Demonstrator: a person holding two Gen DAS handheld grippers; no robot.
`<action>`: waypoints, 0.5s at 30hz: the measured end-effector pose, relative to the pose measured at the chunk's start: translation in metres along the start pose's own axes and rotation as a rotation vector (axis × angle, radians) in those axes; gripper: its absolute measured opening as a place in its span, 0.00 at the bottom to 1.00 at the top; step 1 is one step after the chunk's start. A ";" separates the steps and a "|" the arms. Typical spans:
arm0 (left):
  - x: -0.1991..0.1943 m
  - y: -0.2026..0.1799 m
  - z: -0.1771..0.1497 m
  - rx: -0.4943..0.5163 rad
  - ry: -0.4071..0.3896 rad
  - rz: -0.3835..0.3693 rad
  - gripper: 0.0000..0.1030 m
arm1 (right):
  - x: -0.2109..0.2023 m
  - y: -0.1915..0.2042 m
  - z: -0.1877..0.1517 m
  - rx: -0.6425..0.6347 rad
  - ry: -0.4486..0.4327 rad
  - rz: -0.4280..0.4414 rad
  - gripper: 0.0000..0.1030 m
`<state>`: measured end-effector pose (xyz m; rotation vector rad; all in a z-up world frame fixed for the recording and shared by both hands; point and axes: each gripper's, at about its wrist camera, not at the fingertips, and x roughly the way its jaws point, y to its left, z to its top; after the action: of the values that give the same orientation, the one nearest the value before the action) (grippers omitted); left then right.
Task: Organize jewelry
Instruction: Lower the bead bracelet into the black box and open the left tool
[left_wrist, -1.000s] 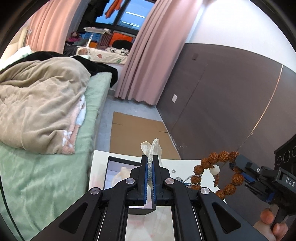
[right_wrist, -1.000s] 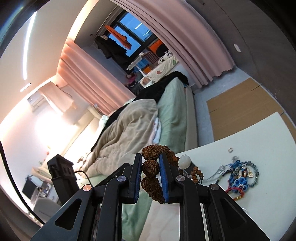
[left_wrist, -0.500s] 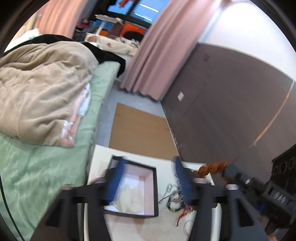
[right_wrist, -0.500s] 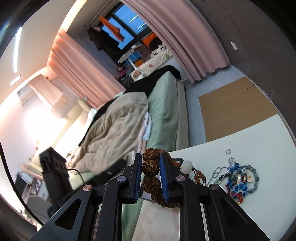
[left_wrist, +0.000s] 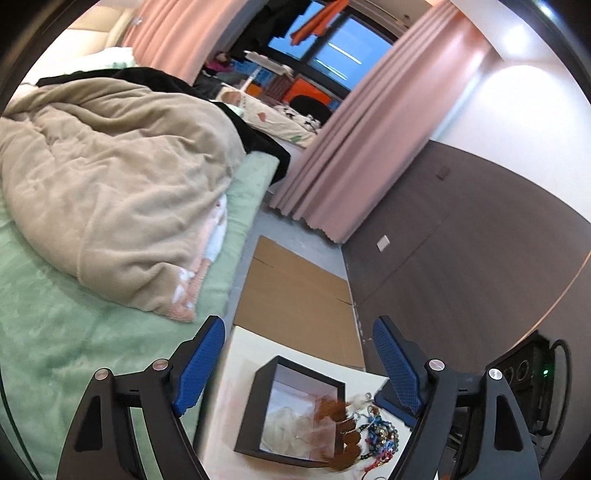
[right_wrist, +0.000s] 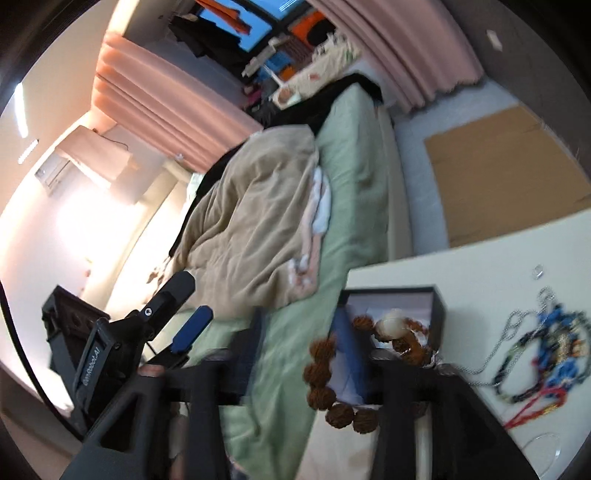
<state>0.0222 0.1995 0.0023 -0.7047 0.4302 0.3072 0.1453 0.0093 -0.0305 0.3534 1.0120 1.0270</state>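
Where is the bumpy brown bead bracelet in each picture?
Left wrist view: the brown bead bracelet is near the bottom, right of centre, blurred, over the right wall of the black box.
Right wrist view: the brown bead bracelet is low in the middle, draped over the box's near edge, between the right tool's opening fingers.
Shared landmark: the black box on the white table.

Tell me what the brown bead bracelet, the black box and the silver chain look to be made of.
Brown bead bracelet: likely dried seeds or carved wood, since the beads are rough, knobbly and matte; one pale, smooth bead looks like stone or resin.
Black box: probably rigid card, given its thin straight walls, matte black outside and pale lining.
Silver chain: apparently metal, with fine shiny links.
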 end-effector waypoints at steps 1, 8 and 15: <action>0.000 0.002 0.000 -0.006 0.001 0.003 0.80 | -0.002 -0.003 -0.002 0.009 -0.005 -0.008 0.64; 0.005 -0.005 -0.003 0.016 0.026 -0.012 0.80 | -0.028 -0.020 -0.001 0.038 -0.043 -0.093 0.64; 0.012 -0.030 -0.019 0.097 0.066 -0.030 0.80 | -0.067 -0.047 -0.003 0.109 -0.088 -0.152 0.64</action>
<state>0.0394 0.1666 0.0004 -0.6269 0.4934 0.2341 0.1587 -0.0716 -0.0280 0.4015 1.0022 0.8149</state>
